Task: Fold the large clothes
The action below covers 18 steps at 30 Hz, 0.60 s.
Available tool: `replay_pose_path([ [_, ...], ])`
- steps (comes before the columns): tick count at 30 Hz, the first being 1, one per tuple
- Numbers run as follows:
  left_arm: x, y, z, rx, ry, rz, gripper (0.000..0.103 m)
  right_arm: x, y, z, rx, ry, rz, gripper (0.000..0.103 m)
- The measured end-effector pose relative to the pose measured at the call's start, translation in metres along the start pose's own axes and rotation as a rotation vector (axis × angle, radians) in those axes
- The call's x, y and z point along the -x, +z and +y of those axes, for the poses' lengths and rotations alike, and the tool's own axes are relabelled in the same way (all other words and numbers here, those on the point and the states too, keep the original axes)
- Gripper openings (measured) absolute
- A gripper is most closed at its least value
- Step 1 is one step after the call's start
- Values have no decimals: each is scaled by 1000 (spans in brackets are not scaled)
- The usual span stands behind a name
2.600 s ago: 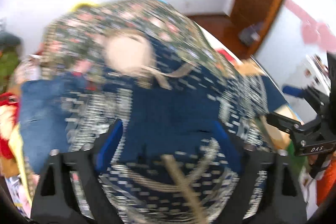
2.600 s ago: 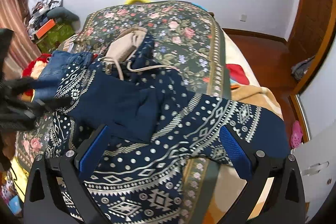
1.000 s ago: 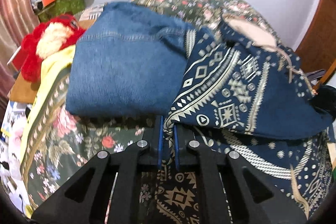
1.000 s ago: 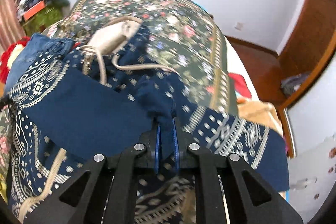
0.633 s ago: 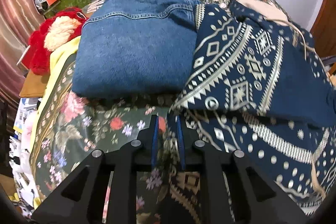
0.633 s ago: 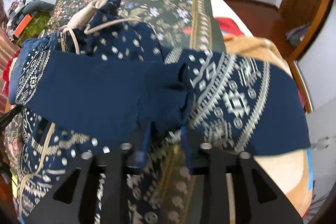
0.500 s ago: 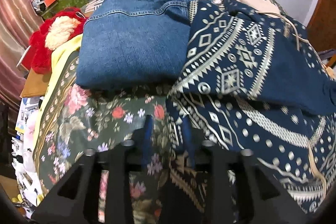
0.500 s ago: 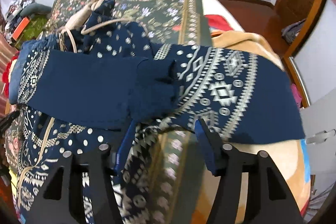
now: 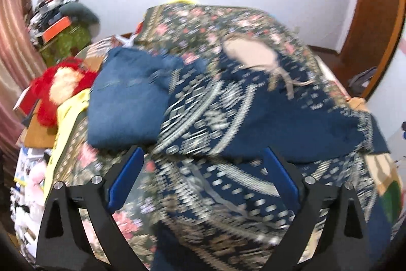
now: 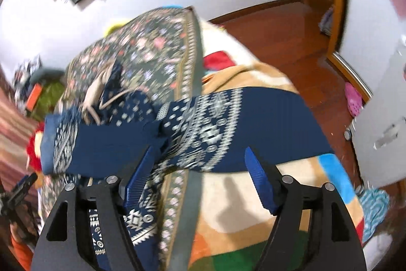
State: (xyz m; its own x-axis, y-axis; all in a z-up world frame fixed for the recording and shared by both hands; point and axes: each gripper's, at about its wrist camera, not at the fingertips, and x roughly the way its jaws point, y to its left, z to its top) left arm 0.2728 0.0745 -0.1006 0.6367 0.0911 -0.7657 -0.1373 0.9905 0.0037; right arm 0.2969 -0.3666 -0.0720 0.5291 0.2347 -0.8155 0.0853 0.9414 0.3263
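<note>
A large navy garment with a cream geometric print (image 9: pixel 228 123) lies spread on the bed, one sleeve folded across its body. In the right wrist view the folded sleeve (image 10: pixel 106 144) crosses to the left and the other sleeve (image 10: pixel 253 123) stretches out to the right over the bed edge. The beige hood lining (image 9: pixel 246 52) and drawstrings lie at the far end. My left gripper (image 9: pixel 203 174) is open and empty above the garment's near part. My right gripper (image 10: pixel 200 177) is open and empty above the right sleeve.
A folded pile of blue denim (image 9: pixel 127 103) lies left of the garment on the floral bedspread (image 9: pixel 203 22). A red plush toy (image 9: pixel 58 88) sits at the bed's left edge. A tan blanket (image 10: pixel 253 194), wooden floor (image 10: pixel 291 42) and white cabinet (image 10: pixel 380 131) lie to the right.
Both grippers were shut on the sleeve, carried it across the garment, then opened and let go. Both have since pulled back and up.
</note>
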Motion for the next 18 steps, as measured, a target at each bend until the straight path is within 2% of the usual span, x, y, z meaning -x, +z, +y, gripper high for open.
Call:
replay_pose_path([
  [6,-14,10,-38,-13,-82,30,96,-16,-2,-56,-137,-46,46,73],
  [14,-55,4,-67,-20,-113,127,96,-74,-10,-121,-368,2,177,73],
  [16,-63,2,-68,-9,-129,153,96,-84,-8,-131,-416,26,188,73],
  [18,-70,0,-67,-3,-124,166,96,-89,-1,-139,-463,45,161,76],
])
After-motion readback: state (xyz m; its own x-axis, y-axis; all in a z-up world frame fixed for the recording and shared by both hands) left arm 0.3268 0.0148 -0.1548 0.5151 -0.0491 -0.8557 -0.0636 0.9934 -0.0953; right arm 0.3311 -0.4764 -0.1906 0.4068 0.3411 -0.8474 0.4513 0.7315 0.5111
